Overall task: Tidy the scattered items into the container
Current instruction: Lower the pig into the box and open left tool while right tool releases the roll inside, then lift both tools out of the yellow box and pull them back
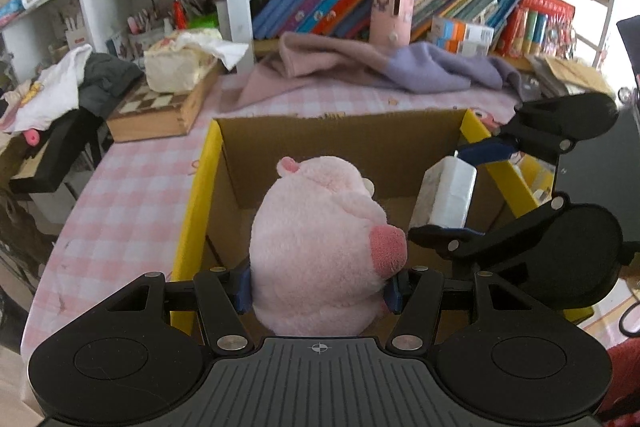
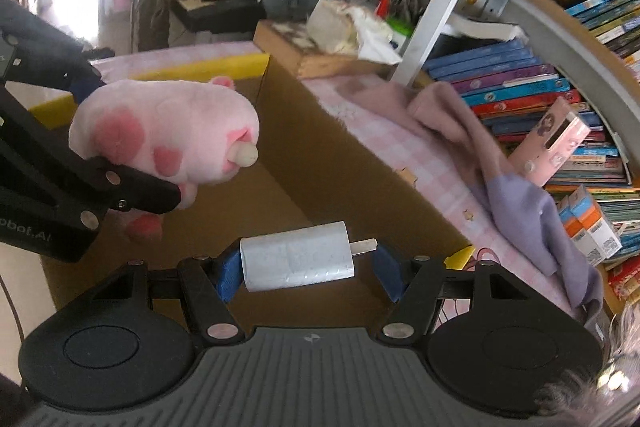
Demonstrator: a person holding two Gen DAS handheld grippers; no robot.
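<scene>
Now my left hand-held gripper [image 1: 320, 291] pinches the pink plush pig [image 1: 320, 247] across its body, holding it above the open cardboard box [image 1: 340, 135], at the box's near side. My right hand-held gripper [image 2: 308, 273] pinches the white tissue pack [image 2: 298, 263] end to end, so its long axis runs across the jaws, and hangs over the box's right side. Both things sit directly above the box floor, so I judge the coming move is straight down for either hand.
</scene>
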